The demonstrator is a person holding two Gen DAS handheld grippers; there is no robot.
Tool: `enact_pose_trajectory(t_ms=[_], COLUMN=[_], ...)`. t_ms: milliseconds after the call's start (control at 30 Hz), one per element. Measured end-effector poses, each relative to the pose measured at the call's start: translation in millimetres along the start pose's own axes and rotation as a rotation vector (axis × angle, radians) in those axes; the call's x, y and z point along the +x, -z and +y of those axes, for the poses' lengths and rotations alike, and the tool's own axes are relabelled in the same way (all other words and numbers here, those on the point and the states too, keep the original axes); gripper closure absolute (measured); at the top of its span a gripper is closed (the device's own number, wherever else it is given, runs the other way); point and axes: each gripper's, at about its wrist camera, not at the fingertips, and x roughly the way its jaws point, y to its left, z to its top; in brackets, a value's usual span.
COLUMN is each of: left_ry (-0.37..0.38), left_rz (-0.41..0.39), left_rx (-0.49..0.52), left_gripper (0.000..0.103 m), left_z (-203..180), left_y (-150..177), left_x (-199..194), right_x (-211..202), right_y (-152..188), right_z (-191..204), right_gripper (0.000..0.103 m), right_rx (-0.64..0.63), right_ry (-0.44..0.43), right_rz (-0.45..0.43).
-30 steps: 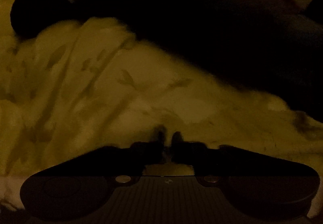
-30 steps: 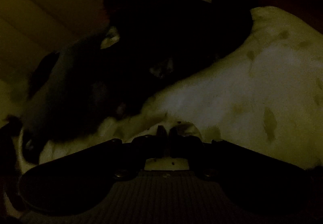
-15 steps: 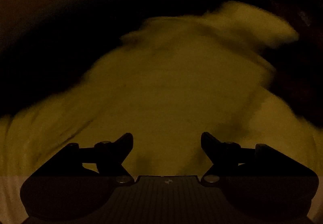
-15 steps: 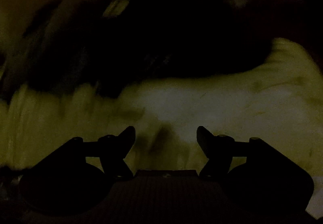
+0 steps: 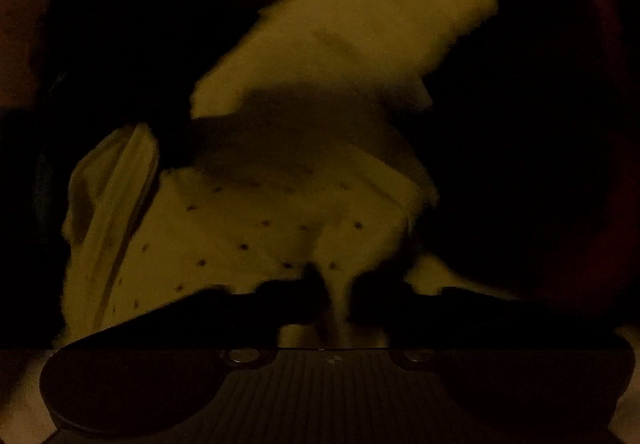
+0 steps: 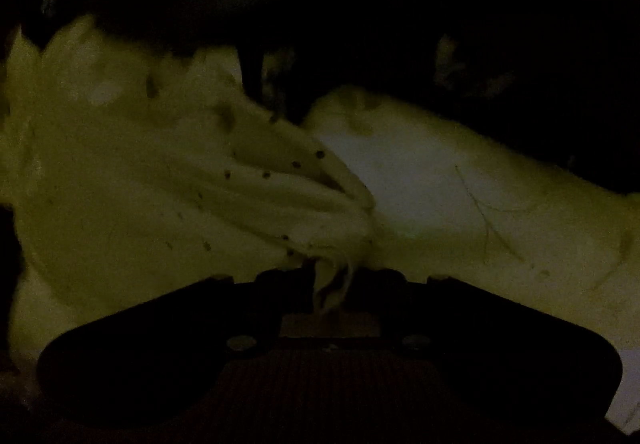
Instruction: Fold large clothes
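The pale dotted garment [image 5: 248,236] fills the middle of both dim views, with dark cloth [image 5: 520,164] heaped from twelve to three o'clock. Half a second ago both claws gaped over it. Now the left gripper [image 5: 335,294] has just closed on a pinch of it at six o'clock, and the right gripper [image 6: 334,280] has likewise clenched a bunched fold. With both edges caught, a fold can likely start.

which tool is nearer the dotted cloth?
Neither: both grip it. Left tool has just closed on a fold of the dotted cloth; right tool likewise pinches its bunched edge.
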Motion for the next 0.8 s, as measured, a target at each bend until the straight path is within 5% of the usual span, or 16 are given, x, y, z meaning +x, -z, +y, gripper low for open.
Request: enact_pose_trajectory(t_ms=[67,233,400,533,633,733,800], left_ry=[0.026,-0.055,-0.287,-0.35,-0.333,-0.36,-0.38], left_rz=[-0.074,-0.205,-0.077,0.089,0.228,0.271,0.276], left_rx=[-0.193,-0.652,-1.015,-1.29,-1.427,-1.462,-1.405], left_gripper=[0.067,0.068,0.069,0.062,0.008,0.0,0.0], left_z=[30,104,155,175,178,177,183], left_y=[4,59,165,248,291,304,289], left_x=[-33,-136,-184,-188,-177,-187,-192], right_x=[-17,-45,-3,57,96,93,72], right_y=[-2,-14,-61,-90,-91,-81,-75], right_z=[-2,26,115,195,236,258,268], right_gripper=[0.09,0.09,0.09,0.085,0.049,0.044,0.022], right_rx=[0.084,0.294,0.32,0.322,0.302,0.238,0.156], right_ry=[-0.077,-0.43,-0.622,-0.584,-0.414,-0.277,-0.249], right_rz=[-0.034,-0.085,-0.07,-0.01,0.025,-0.045,-0.123])
